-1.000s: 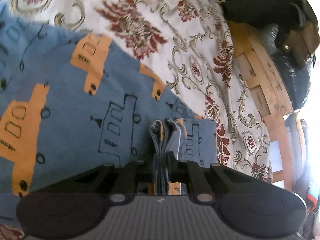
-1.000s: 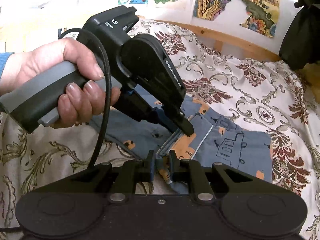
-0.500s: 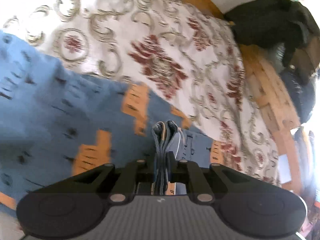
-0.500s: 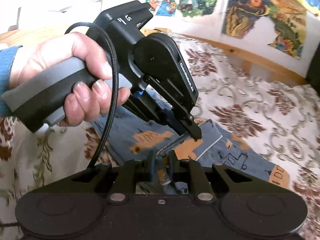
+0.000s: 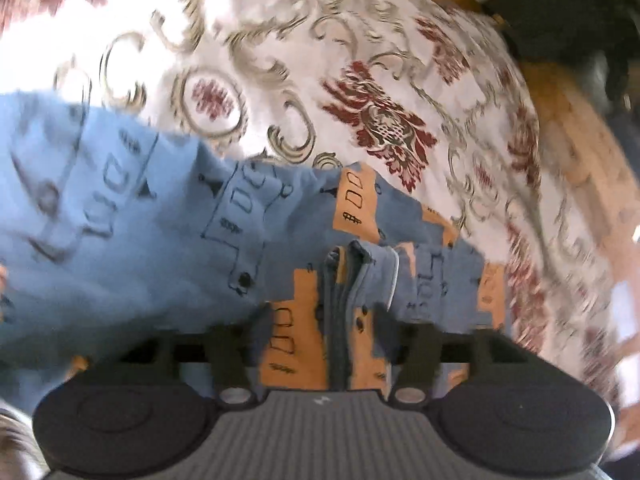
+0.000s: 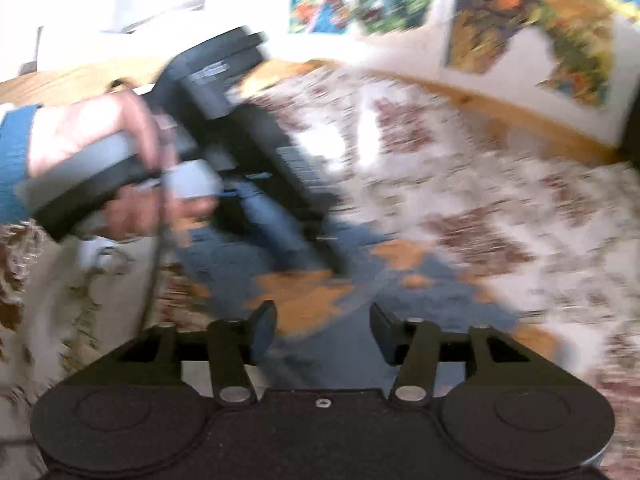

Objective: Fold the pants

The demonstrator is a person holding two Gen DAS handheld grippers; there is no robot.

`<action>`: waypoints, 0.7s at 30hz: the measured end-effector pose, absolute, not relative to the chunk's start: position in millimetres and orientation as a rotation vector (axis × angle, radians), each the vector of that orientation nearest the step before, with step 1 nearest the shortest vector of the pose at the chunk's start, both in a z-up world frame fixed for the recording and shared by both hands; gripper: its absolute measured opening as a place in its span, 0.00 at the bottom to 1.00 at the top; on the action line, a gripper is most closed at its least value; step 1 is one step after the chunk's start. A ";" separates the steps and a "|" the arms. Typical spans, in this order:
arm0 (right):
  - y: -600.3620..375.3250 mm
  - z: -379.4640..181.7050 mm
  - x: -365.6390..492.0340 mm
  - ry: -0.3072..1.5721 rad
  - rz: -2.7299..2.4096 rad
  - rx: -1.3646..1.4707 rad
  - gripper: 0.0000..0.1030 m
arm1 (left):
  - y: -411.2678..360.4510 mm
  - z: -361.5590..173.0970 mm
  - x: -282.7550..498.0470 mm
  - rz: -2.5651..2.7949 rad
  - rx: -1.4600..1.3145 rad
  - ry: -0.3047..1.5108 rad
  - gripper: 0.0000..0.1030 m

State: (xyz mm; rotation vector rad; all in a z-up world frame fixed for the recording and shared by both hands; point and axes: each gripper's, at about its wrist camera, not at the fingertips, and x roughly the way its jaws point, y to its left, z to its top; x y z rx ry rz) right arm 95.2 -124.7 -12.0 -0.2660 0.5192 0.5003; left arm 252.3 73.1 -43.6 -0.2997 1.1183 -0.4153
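1. The left gripper (image 5: 324, 320) now has its jaws spread; half a second ago they pinched the bunched hem of the pants (image 5: 132, 240), which now stands loose between them.
2. The right gripper (image 6: 323, 328) has also let go: jaws apart, nothing between them.
3. The pants lie on the floral bedspread (image 5: 360, 60), near its wooden-edged side.
4. Judgement: this fold is laid down, and both grippers are free for a fresh grasp.

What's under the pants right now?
The pants lie on a floral bedspread, which shows all round them. Whatever lies directly beneath the fabric is covered. Both open grippers hover over them.
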 end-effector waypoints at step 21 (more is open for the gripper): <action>-230.2 -42.9 114.7 0.426 -0.044 -0.467 0.96 | 24.4 -30.9 163.9 -0.045 0.069 0.780 0.93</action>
